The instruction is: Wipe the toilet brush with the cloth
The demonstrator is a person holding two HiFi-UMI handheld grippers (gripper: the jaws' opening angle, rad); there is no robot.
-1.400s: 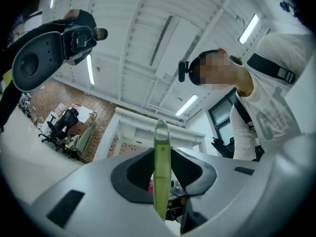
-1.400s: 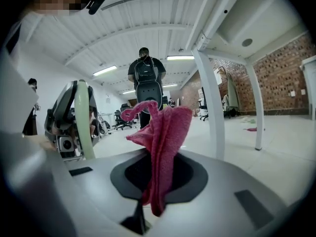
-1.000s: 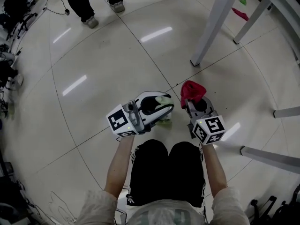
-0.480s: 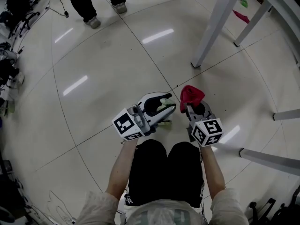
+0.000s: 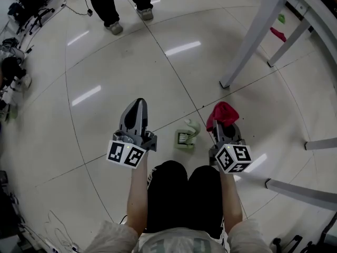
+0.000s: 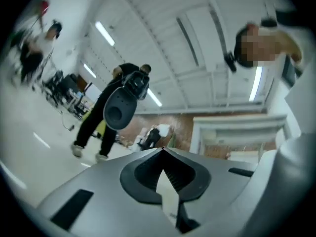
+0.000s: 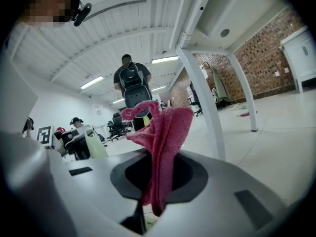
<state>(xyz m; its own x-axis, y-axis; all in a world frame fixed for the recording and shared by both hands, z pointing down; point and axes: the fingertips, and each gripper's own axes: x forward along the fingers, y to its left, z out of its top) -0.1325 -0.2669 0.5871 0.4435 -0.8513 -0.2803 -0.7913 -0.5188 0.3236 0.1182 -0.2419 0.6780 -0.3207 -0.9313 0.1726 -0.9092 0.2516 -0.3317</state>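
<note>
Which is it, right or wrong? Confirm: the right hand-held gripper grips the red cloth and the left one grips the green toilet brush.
The left hand-held gripper grips nothing: the left gripper view shows jaws just closed, empty, and the head view shows the green toilet brush on the floor. The rest stands.

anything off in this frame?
Yes. The green toilet brush lies on the floor between the tools, held by neither. The left tool has just closed on nothing, clear of the brush. The right tool clamps the pink cloth, not touching the brush.
</note>
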